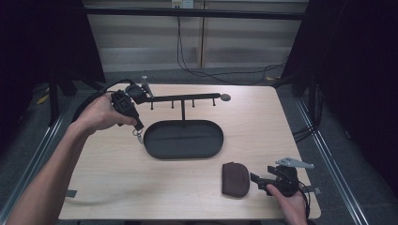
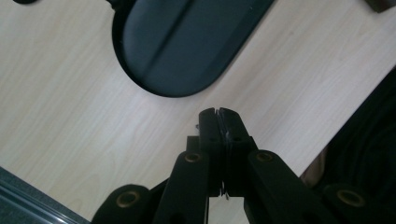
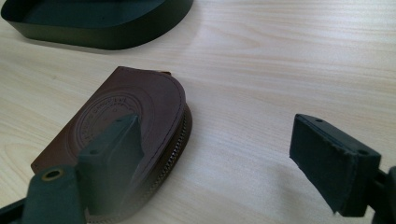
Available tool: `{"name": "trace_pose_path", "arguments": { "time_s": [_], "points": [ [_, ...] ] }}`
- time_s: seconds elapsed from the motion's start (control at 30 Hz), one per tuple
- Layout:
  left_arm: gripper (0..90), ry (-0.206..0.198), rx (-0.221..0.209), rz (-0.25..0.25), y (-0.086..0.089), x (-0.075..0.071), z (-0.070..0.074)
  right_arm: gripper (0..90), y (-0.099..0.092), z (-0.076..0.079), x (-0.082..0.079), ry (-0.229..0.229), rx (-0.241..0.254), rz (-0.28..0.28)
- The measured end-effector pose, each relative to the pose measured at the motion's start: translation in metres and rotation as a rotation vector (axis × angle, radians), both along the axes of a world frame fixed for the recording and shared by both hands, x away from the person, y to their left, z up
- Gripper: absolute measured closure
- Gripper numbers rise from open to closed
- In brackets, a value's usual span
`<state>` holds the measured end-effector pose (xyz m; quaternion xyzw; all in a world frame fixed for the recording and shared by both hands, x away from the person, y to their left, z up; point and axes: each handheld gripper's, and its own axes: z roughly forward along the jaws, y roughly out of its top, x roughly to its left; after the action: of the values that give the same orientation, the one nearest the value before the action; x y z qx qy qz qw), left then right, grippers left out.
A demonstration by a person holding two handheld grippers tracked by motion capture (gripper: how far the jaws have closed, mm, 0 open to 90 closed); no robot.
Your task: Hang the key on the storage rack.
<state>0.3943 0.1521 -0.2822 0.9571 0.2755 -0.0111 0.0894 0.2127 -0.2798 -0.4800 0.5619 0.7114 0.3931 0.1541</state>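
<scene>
My left gripper (image 1: 139, 126) hangs above the table at the left end of a black hook rack (image 1: 184, 98), pointing down. Its jaws are shut (image 2: 218, 113) on a small metal key ring (image 1: 139, 136), which dangles below the tips; a sliver of metal (image 2: 227, 136) shows between the pads. Below and to the right lies the black oval tray (image 1: 183, 140) (image 2: 187, 42) that forms the rack's base. My right gripper (image 1: 257, 180) rests low at the front right, open (image 3: 215, 128), with nothing between its fingers. A brown leather pouch (image 1: 235, 179) (image 3: 135, 100) lies flat just beside its left finger.
The rack's bar carries several small hooks and a round knob (image 1: 225, 97) at its right end. The tray's rim (image 3: 93, 37) lies beyond the pouch. A cable (image 1: 94, 99) loops behind the left hand. The wooden table (image 1: 263, 126) ends in metal rails on both sides.
</scene>
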Motion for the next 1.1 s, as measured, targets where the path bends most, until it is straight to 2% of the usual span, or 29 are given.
{"name": "trace_pose_path", "arguments": {
  "time_s": [0.23,0.33,0.53,0.63,0.8,0.9,1.1],
  "points": [
    [89.4,-0.005,0.004,-0.002,-0.012,0.009,0.007,16.7,0.0,0.0,0.0,0.006,0.005,-0.001],
    [89.4,-0.009,0.027,-0.006,-0.019,0.013,0.01,16.6,0.0,0.0,0.0,0.002,0.006,0.004],
    [89.4,-0.015,0.006,0.01,-0.019,0.025,0.013,16.6,0.0,0.0,0.0,0.001,0.009,0.009],
    [89.3,-0.002,0.0,0.018,-0.02,0.032,0.012,16.5,0.0,0.0,0.0,0.001,0.011,0.009],
    [89.3,0.022,-0.037,0.028,-0.024,0.044,0.008,16.2,0.0,0.0,0.0,0.005,0.013,0.01],
    [89.3,0.029,-0.024,0.041,-0.027,0.05,0.004,16.2,0.0,0.0,0.0,0.005,0.016,0.006],
    [89.3,0.014,-0.02,0.052,-0.03,0.056,0.006,16.3,-0.001,-0.001,0.001,0.007,0.017,0.011]
  ]
}}
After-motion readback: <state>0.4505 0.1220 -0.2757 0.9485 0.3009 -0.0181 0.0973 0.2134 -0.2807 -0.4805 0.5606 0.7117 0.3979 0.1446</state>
